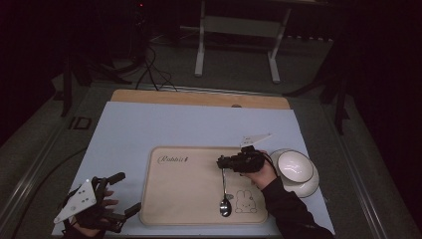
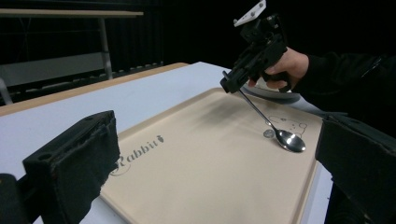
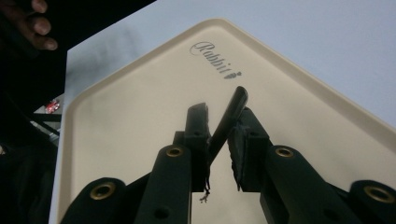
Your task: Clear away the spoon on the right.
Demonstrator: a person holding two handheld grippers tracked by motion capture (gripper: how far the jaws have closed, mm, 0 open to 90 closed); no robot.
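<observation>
The right gripper (image 1: 222,163) had its jaws clamped on the spoon (image 1: 224,191) handle, bowl end resting on the tray (image 1: 189,199) beside the rabbit drawing. Left of the tray, the left gripper (image 1: 124,194) hung wide open, empty.

- Spoon (image 3: 229,119): in right gripper view only the dark handle end shows between the jaws; bowl hidden below the gripper body.
- Tray (image 2: 210,158): near corner cut off by the bottom edge in left gripper view, right rim hidden behind a jaw.
- Bowl (image 1: 294,167): left rim covered by the right hand (image 1: 263,174) in high view.
- Left gripper (image 1: 122,194): hand largely hidden under its grey plate; forearm cut off at the bottom edge.
- Room beyond the table: too dark to tell.
</observation>
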